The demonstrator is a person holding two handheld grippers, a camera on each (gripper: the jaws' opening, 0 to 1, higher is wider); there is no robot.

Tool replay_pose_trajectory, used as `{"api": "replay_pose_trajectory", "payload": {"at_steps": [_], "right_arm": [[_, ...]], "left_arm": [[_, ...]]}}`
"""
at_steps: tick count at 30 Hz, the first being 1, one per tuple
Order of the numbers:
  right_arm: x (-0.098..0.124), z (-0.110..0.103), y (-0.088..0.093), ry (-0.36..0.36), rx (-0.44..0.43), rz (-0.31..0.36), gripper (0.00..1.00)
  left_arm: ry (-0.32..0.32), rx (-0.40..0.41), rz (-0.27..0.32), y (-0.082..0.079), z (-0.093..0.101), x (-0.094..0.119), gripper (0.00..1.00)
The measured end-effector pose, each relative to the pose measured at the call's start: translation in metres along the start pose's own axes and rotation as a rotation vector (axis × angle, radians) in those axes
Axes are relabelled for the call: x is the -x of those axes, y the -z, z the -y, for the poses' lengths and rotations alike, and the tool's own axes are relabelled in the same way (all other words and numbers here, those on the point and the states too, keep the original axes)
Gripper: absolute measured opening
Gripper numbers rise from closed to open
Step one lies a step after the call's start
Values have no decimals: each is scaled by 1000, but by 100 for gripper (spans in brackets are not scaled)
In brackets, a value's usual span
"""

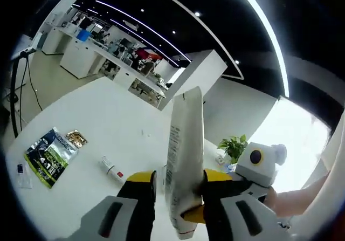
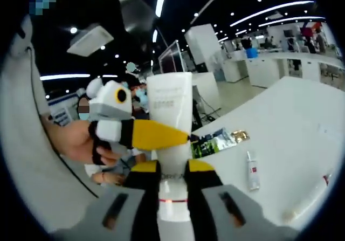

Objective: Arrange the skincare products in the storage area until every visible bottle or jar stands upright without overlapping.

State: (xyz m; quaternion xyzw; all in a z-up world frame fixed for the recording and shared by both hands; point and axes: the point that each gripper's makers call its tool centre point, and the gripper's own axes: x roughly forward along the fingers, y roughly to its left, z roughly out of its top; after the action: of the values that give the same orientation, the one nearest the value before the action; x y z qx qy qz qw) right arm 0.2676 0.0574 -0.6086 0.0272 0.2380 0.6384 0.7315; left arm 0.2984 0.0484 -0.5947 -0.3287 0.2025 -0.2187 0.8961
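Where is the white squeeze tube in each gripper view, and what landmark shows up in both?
Left gripper view: the white tube stands bottom centre, edge-on, clamped between the left gripper jaws.
Right gripper view: the tube is at centre, broad face on, held at its cap end by the right gripper.
Shared landmark: the dark green sachet lying on the white table.

left gripper view close behind its jaws, edge-on to a white tube (image 1: 184,160) held near the lens, facing across the white table (image 1: 108,122) toward office desks, right gripper view facing the tube's (image 2: 170,109) broad side, both sharing tube, table (image 2: 302,122), green packet (image 1: 49,156) (image 2: 213,142)
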Motion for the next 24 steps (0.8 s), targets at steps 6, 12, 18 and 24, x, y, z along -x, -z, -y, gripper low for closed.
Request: {"api": "replay_pose_trajectory", "payload": {"at_steps": [6,12,18,24], "right_arm": [[-13,-3,4,11,39,-22,17],[-26,-5,6,30,25,-39,19],[-40,0,24,50,47,-114,22],[-50,-1,33,50,49,-167,27]], "left_arm": [[-24,-105,-35,3,-9,10,27],[-26,-131,-39,1,-20,16,22],[-2,-188,-55,13,-38,16,18],[-8,-231,-83,24,-51,19,15]]}}
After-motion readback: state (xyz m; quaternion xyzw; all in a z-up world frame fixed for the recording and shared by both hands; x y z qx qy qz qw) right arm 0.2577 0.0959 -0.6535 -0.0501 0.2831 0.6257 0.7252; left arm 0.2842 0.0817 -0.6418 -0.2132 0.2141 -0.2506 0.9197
